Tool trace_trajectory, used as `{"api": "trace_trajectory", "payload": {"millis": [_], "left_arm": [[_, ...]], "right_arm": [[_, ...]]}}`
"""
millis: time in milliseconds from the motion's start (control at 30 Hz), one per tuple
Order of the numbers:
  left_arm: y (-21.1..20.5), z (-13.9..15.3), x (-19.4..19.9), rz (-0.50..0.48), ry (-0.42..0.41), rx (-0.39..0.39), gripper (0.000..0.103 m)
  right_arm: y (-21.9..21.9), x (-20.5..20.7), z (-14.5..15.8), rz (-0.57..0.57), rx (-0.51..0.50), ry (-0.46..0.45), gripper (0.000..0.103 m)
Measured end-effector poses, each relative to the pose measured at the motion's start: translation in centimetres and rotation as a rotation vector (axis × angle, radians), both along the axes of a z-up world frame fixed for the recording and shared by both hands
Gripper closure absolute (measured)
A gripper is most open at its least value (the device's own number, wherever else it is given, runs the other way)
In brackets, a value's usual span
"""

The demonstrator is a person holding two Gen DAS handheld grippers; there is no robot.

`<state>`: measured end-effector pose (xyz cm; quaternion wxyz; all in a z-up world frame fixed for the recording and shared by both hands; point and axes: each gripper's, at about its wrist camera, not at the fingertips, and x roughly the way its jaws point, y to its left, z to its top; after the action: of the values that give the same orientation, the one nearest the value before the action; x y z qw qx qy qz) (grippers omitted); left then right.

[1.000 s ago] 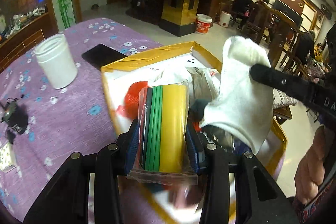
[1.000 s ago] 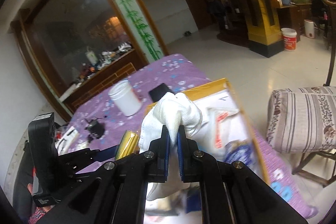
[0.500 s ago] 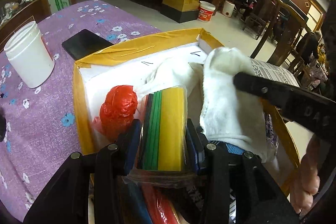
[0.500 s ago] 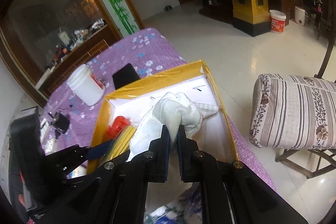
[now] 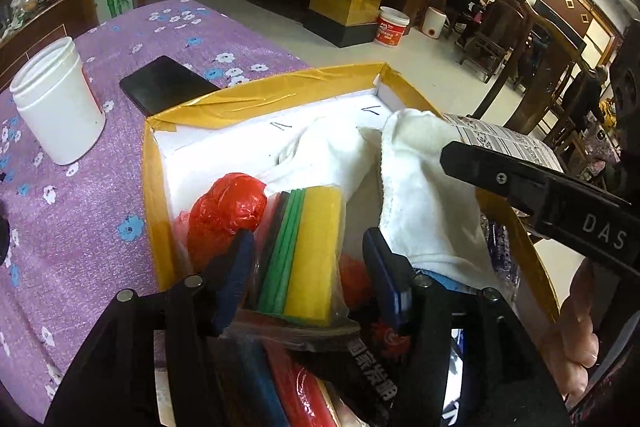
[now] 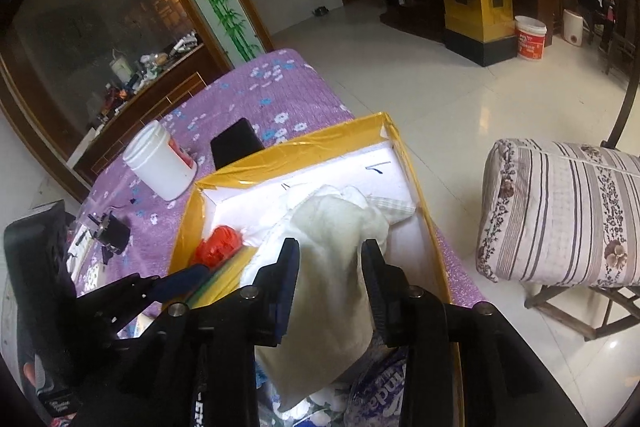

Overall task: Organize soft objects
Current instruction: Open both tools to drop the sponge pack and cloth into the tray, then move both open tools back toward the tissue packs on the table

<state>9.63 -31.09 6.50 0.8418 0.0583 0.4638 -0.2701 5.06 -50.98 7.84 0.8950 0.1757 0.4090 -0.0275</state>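
since the earlier frames both hand-held grippers had come down over the box [image 5: 256, 103], and each had gone from a firm clamp to a release. the left hand-held gripper [image 5: 306, 269] was opening, its blue pads standing clear on either side of the bagged pack of coloured sheets [image 5: 308, 247], which now rested in the box beside the red plastic bag [image 5: 224, 211]. the right hand-held gripper [image 6: 330, 279] was likewise opening, with the white cloth [image 6: 340, 267] lying slack between its pads and no longer pinched. to finish the step well, in the inspector's judgement, both sets of jaws should part fully before any lift, and each tool should draw straight back along its own line so that no pad snags the clear bag or drags the cloth over the yellow-taped rim. the two tools stood close together, so withdrawing one at a time would lessen the chance of a knock. contents of the box: red plastic bag at the left wall, coloured sheets next to it, white cloth across the middle and right, a second white fabric piece [image 5: 320, 151] behind, and printed packets at the near end, not identifiable. on the counter [image 5: 72, 227] outside the box stood a white jar [image 5: 56, 103] and a dark phone [image 5: 166, 87].
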Motion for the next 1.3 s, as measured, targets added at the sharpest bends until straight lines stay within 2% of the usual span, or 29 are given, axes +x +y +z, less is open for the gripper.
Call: {"api": "trace_trajectory", "payload": {"millis": [433,700,1033,1300], "left_arm": [[0.6,3.4,-2.6,-0.021,-0.074,-0.035,0.048],[3.0,4.5,-4.4,-0.026,-0.079,-0.061,0.048],[8.7,4.3,-6.3,0.017,-0.077,-0.079,0.048],[17.3,3.9,-6.2,0.135,-0.084,-0.071,0.048]], "right_arm": [[0.1,-3.7,2.9,0.008,0.056,-0.088,0.067],[2.6,-7.3,4.3,0.049,0.12,-0.151,0.067],[8.0,-8.9,4.0,0.131,0.146,-0.154,0.066],[13.4,-7.9,2.5,0.223,0.16,-0.112,0.066]]}}
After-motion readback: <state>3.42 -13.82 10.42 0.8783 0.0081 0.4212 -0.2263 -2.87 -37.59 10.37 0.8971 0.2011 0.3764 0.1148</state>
